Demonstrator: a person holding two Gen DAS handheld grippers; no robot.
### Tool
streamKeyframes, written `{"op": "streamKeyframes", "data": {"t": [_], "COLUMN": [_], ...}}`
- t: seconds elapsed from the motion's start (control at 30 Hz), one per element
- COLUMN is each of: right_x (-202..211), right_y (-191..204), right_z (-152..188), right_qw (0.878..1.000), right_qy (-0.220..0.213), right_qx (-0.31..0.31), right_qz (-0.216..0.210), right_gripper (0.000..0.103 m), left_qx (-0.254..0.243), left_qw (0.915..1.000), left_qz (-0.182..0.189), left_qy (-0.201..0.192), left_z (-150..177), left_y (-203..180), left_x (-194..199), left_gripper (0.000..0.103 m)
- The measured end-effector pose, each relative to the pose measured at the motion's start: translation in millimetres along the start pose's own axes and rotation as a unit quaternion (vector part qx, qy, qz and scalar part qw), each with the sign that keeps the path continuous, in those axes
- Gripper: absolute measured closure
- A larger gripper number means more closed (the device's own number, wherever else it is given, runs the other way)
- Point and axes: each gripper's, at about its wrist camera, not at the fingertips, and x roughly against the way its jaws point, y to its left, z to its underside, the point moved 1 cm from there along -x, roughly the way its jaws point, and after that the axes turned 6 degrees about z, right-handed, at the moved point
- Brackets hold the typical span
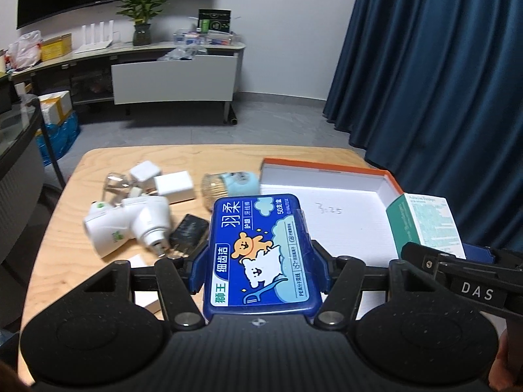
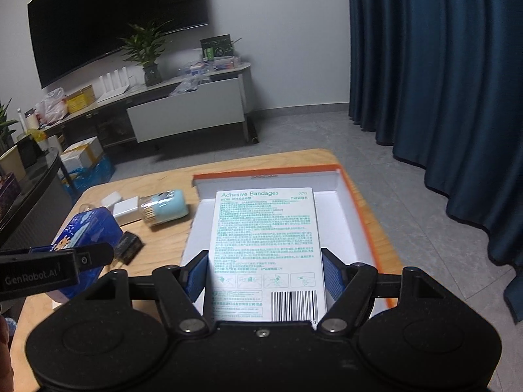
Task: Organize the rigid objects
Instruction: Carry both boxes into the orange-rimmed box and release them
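My left gripper (image 1: 258,271) is shut on a blue dental-floss box (image 1: 261,251) with cartoon bears, held above the wooden table (image 1: 65,228) beside the open white box with orange rim (image 1: 343,202). My right gripper (image 2: 264,274) is shut on a white adhesive bandages box (image 2: 266,248), held over the same orange-rimmed box (image 2: 346,202). The bandage box also shows in the left wrist view (image 1: 425,225), and the floss box in the right wrist view (image 2: 85,232).
On the table lie a white plug-in device (image 1: 127,222), white chargers (image 1: 173,186), a black phone-like item (image 1: 189,232), and a toothpick jar with a light blue lid (image 1: 228,186). A TV cabinet (image 1: 173,78) and blue curtain (image 1: 441,81) stand behind.
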Motion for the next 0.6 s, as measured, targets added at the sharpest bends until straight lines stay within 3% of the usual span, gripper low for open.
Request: {"op": "streamKeyframes", "data": {"t": [0.6], "right_x": [-26], "right_y": [-23], "right_z": [-15], "right_qw": [1.0], "right_qy": [-0.004], "right_qx": [-0.006], "right_qz": [0.007], "right_gripper": [0.02], "left_qx": [-0.02], "left_qw": [0.9996], "left_qz": [0.012], "left_qy": [0.016], "left_z": [-15], "left_y": [-33], "left_x": [-39], "left_gripper": [0.041]}}
